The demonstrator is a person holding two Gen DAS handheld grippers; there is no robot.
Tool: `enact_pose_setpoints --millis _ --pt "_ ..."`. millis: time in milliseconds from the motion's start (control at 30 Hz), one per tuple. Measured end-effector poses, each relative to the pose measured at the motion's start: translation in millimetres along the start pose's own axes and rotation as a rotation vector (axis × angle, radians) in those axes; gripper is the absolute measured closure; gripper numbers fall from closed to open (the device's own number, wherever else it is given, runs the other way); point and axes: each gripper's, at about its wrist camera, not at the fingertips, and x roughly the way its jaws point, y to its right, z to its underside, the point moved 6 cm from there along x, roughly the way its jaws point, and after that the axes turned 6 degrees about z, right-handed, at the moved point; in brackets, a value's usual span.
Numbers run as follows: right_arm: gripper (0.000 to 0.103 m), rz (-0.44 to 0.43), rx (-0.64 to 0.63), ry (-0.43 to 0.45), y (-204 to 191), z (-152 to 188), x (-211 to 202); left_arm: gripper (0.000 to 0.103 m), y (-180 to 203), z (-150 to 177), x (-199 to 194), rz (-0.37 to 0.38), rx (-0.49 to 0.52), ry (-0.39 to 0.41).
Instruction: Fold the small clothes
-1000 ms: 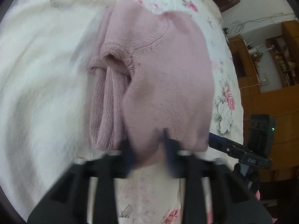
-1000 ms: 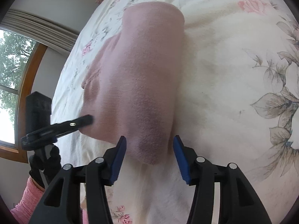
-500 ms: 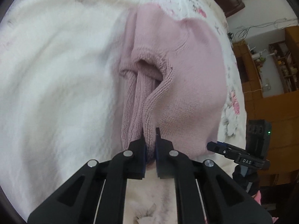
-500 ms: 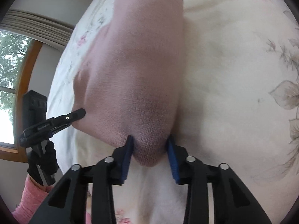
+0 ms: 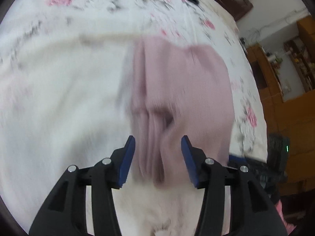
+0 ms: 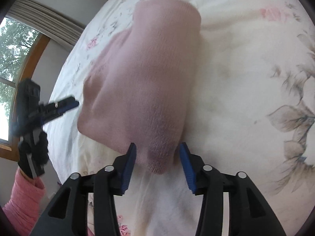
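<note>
Pink knit garment [image 6: 145, 82] lies folded on the floral bedspread [image 6: 246, 78], long axis running away from both grippers. Left gripper [image 5: 158, 157] and right gripper [image 6: 157, 159] gape wide around its near end, seemingly not touching; open bedspread on both sides.

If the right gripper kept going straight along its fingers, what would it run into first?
Most likely the near rounded end of the pink knit garment, which lies between the open fingers of the right gripper; exact depth is unclear.

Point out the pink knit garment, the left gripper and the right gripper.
pink knit garment [image 6: 145, 82]: right wrist view, middle of folded body.
left gripper [image 5: 158, 157]: left wrist view, midway between fingertips.
right gripper [image 6: 157, 165]: right wrist view, midway between fingertips.
</note>
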Motion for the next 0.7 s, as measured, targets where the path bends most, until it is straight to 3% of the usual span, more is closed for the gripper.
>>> enact_pose_setpoints --millis 100,200,233,300,467,633,700 --pt "0.056 0.002 0.004 0.004 3 -1 1 0.049 -4 -29 18 -0.028 -0.022 0.009" --pt "0.056 0.009 0.001 -0.003 4 -2 5 0.049 -8 -46 44 -0.01 -0.08 -0.018" --pt "0.056 0.008 0.002 -0.006 3 -2 7 0.054 -7 -47 50 -0.021 -0.089 -0.024" --pt "0.056 0.008 0.005 -0.011 4 -2 11 0.091 -4 -50 60 0.015 -0.102 -0.035" --pt "0.056 -0.001 0.001 -0.01 7 -1 11 0.094 13 -55 36 -0.003 -0.029 0.063" --pt "0.056 -0.014 0.007 -0.011 11 1 11 0.094 -4 -48 48 0.013 -0.06 -0.003" --pt "0.056 -0.003 -0.004 -0.011 12 1 10 0.088 -1 -45 48 0.05 -0.067 -0.001"
